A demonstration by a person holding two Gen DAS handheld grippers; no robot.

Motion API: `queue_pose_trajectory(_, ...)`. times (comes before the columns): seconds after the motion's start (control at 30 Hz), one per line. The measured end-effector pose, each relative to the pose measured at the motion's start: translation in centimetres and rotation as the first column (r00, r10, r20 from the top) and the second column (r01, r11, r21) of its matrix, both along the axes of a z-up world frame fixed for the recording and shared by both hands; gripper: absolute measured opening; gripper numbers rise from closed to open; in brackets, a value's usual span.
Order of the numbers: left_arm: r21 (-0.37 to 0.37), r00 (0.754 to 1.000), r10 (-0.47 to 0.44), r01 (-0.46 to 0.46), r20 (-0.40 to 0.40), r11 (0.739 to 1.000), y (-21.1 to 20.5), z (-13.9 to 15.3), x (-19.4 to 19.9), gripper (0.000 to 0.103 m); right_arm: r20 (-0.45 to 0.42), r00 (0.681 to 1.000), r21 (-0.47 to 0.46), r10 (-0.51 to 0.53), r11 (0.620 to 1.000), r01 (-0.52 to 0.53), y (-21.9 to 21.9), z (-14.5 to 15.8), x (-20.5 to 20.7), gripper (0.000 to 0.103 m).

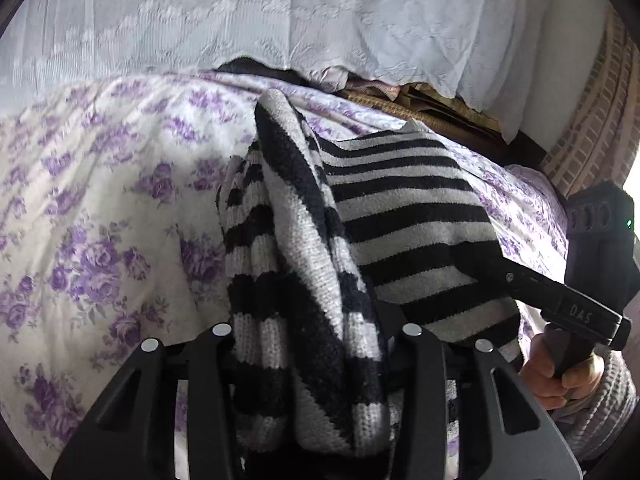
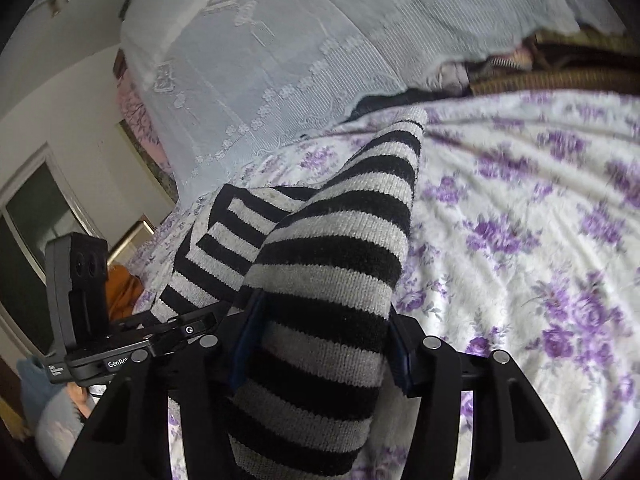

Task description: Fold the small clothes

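A black-and-white striped knit sweater (image 1: 400, 208) lies partly lifted over the purple-flowered bedsheet (image 1: 100, 200). In the left wrist view a bunched fold of it fills the gap of my left gripper (image 1: 316, 332), which is shut on it. The other gripper's finger (image 1: 560, 296) reaches under the sweater's right edge, with a hand (image 1: 552, 380) on its handle. In the right wrist view a thick striped roll of the sweater (image 2: 332, 248) sits between the blue pads (image 2: 400, 354) of my right gripper (image 2: 320, 344), which is shut on it. The left tool's body (image 2: 80, 300) shows at the far left.
A white lace cover (image 1: 280, 12) hangs over stacked things behind the bed, also the lace cover (image 2: 280, 60) in the right view. The flowered bedsheet (image 2: 520, 220) spreads wide to the right. An orange cloth (image 2: 124, 292) and a window (image 2: 36, 216) are at the left.
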State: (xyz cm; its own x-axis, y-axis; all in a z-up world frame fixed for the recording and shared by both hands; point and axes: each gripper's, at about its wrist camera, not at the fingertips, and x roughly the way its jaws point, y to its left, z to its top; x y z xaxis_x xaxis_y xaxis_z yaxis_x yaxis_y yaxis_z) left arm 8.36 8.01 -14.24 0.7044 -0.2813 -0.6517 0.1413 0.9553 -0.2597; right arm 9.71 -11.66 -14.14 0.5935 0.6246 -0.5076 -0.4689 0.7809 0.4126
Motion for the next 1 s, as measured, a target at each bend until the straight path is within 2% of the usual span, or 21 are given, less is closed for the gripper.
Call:
queue_pose_trajectory(0.17, 0.062, 0.997, -0.038, 0.033, 0.070, 0.998, -2.4, 1.1, -1.8, 0.039, 0.089, 0.996, -0.042, -0.027, 0.999, 0.030, -1.3, 1.3, -2.8, 0.055)
queue_pose_trajectory(0.37, 0.106, 0.987, -0.103, 0.091, 0.119, 0.990, -5.7, 1.9, -4.1, 0.039, 0.155, 0.985, -0.070, -0.080, 0.993, 0.092, -3.8, 2.0, -6.4, 0.055)
queue_pose_trajectory(0.7, 0.124, 0.964, -0.219, 0.202, 0.147, 0.972, -11.8, 2.6, -6.9, 0.039, 0.179, 0.966, -0.055, -0.186, 0.978, 0.199, -9.6, 3.0, -11.4, 0.055)
queue_pose_trajectory(1.0, 0.118, 0.937, -0.312, 0.296, 0.154, 0.948, -17.7, 3.2, -7.6, 0.039, 0.192, 0.939, -0.033, -0.287, 0.954, 0.298, -15.2, 3.5, -14.7, 0.055)
